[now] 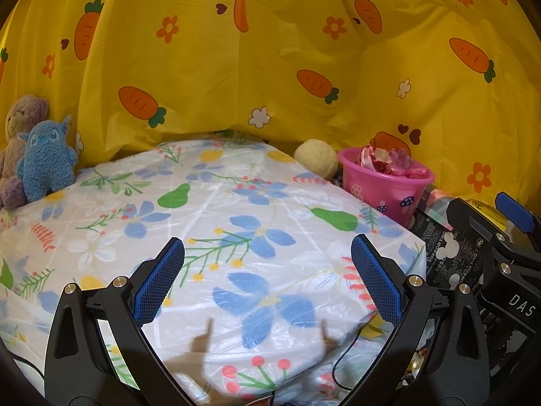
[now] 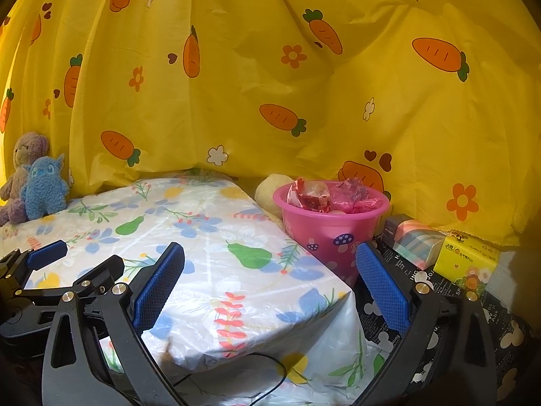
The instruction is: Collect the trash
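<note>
A pink bucket (image 2: pixel 329 233) with mushroom prints stands right of the table, at its far right corner, and holds crumpled red and pink wrappers (image 2: pixel 333 196). It also shows in the left wrist view (image 1: pixel 385 186). My left gripper (image 1: pixel 268 260) is open and empty above the floral tablecloth (image 1: pixel 236 237). My right gripper (image 2: pixel 270 277) is open and empty over the table's right front corner. The left gripper also shows at the left of the right wrist view (image 2: pixel 61 264).
Two plush toys (image 1: pixel 37 155) sit at the table's far left. A cream ball (image 1: pixel 316 157) lies behind the bucket. A pastel box (image 2: pixel 417 242) and a yellow tissue pack (image 2: pixel 466 260) lie on the black Mickey-print surface (image 2: pixel 382 335). A yellow carrot curtain (image 2: pixel 270 67) hangs behind.
</note>
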A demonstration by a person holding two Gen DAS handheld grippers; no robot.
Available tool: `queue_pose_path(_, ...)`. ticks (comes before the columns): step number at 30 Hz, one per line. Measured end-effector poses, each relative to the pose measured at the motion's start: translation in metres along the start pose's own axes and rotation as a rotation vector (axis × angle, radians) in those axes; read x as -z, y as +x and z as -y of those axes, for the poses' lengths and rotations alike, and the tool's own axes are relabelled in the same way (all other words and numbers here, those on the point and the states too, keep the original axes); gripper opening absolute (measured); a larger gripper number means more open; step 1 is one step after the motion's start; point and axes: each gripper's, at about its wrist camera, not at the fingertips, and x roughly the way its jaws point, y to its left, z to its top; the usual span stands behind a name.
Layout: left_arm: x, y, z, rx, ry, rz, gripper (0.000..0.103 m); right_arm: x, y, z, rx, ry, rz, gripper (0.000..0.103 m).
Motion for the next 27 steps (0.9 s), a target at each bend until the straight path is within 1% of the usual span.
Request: queue_pose_path(27,-0.0007,-0.0007,-0.0026,0.003,-0.009,0.0,0.097,0.0031,0.0019,0.0013,0.004,0.008,-0.003,0.098)
